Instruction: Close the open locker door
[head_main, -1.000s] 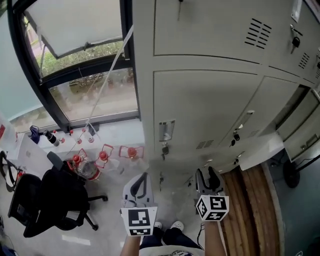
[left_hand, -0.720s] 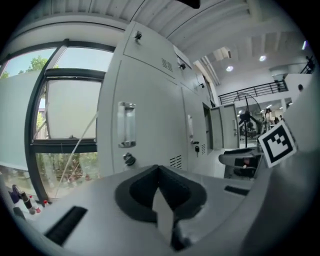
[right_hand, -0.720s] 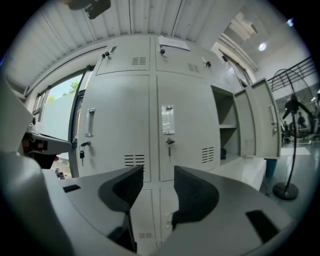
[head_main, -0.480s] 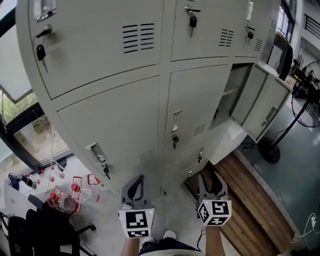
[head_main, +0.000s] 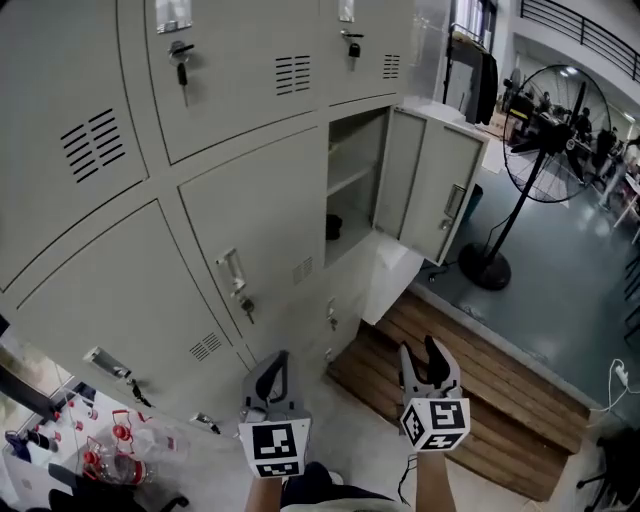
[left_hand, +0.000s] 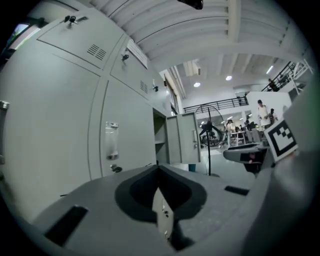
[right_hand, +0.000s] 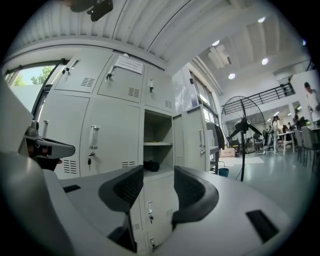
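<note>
progress: nothing done yet; locker door stands wide open, untouched.
left to do: reach the door, swing it shut over its compartment.
door: upper centre-right of head view, pale grey metal, swung out to the right of the opening.
left claw: clenched, empty.
right claw: released, nothing between jaws, well apart from the door.

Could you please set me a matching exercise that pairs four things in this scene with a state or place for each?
1. locker door
2. left hand-held gripper
3. right hand-held gripper
4. fan

A. jaws apart, nothing between them
B. swung open
C. standing on the floor to the right of the lockers
D. jaws together

Pairs: 1-B, 2-D, 3-A, 4-C
</note>
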